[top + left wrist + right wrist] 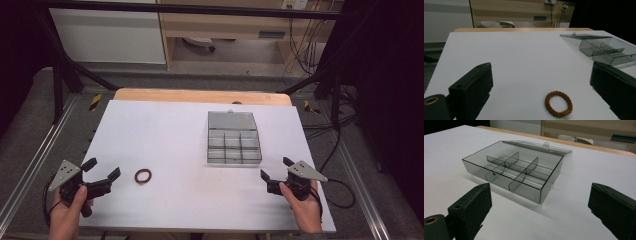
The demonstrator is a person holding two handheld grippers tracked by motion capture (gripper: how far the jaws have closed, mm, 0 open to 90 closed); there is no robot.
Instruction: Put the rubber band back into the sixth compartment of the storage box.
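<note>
Since the brown braided bracelet [143,175] lies just right of the wide-open left gripper [105,168], that one's nearer; the right gripper [276,168] gapes empty too.

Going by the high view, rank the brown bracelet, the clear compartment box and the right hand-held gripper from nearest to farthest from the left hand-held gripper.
1. Brown bracelet: on the white table just to the right of the left hand-held gripper.
2. Clear compartment box: past the table's middle, farther back, lid open.
3. Right hand-held gripper: at the table's opposite near edge, right of the box.
</note>
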